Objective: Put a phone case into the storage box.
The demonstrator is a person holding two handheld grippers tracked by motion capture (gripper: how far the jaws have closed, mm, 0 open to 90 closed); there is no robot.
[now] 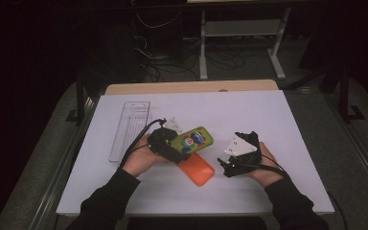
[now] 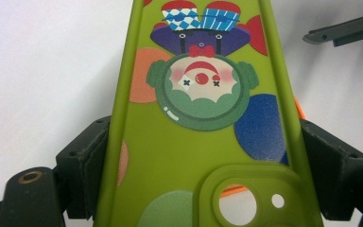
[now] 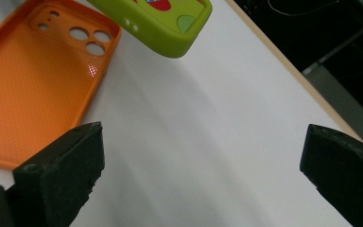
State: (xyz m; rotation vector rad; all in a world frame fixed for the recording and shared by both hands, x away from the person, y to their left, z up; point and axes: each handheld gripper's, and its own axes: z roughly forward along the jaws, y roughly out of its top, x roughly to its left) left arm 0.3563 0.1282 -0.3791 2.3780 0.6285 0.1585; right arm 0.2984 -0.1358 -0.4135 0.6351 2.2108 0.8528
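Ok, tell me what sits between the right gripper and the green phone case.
Nothing visible does. The right gripper has its jaws wide open over bare white table, and the green phone case lies ahead of it, clamped by the left gripper. The orange phone case lies off to one side.

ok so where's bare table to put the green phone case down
Bare: the far right of the white table, beyond the right gripper, and the near-left strip in front of the clear plastic tray. Crowded: the middle, where the left gripper holds the green phone case over the orange phone case.
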